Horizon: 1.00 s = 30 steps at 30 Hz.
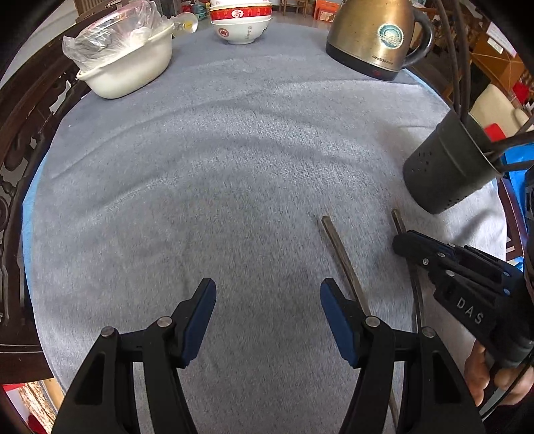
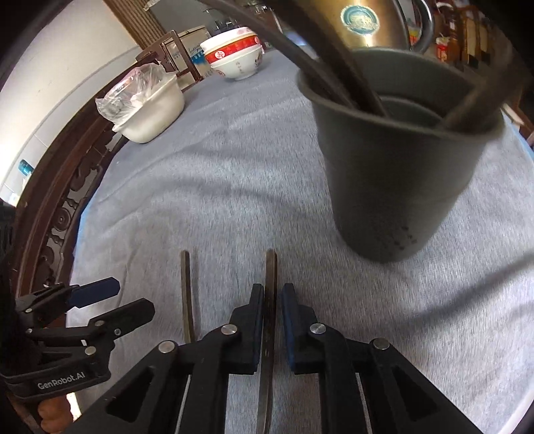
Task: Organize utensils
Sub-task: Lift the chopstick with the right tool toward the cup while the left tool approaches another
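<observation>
Two dark chopsticks lie on the grey cloth. In the right wrist view my right gripper is closed down on one chopstick, which runs back between the pads and under the gripper. The other chopstick lies free to its left. A dark holder cup with several chopsticks in it stands just ahead on the right. In the left wrist view my left gripper hangs open and holds nothing. The free chopstick lies beside its right finger. My right gripper sits on the far chopstick, below the holder cup.
A white basin with a plastic bag in it stands at the far left. Stacked red-and-white bowls and a brass kettle stand at the back. A carved wooden edge runs along the left side of the cloth.
</observation>
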Available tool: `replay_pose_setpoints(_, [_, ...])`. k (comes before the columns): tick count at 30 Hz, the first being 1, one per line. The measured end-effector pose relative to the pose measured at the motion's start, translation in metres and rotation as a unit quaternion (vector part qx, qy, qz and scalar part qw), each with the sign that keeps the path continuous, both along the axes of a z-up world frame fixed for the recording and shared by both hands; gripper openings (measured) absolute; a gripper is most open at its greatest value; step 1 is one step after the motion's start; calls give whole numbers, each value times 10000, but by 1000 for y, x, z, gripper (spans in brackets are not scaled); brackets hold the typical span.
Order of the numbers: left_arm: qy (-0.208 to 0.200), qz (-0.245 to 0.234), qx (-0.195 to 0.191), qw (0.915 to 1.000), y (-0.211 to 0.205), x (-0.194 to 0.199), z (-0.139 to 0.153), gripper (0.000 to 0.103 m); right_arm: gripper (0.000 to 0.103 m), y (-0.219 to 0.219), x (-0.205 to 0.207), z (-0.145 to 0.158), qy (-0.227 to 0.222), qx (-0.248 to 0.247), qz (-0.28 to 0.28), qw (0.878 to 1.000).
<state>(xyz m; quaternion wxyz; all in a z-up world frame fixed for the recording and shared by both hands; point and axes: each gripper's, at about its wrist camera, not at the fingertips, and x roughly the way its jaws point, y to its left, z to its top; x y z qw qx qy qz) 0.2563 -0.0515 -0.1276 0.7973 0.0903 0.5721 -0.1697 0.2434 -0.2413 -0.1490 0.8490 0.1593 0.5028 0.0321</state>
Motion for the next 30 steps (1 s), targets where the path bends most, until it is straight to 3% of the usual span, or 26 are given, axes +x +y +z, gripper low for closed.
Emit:
replay_pose_setpoints(6, [15, 45, 43, 10000, -5, 4, -2, 66, 10, 8, 3, 0, -149, -396, 181, 9989])
replay_pose_setpoints(13, [-118, -11, 173, 9998, -15, 1, 3, 66, 9, 5, -5, 0, -80, -423, 221, 9988])
replay_pose_setpoints(24, [-366, -185, 383, 9984, -40, 0, 6, 66, 8, -20, -34, -2, -13, -118, 104, 9999])
replay_pose_setpoints(30, [-198, -134, 247, 9994, -43, 5, 4, 66, 8, -23, -37, -2, -40, -67, 107, 9999])
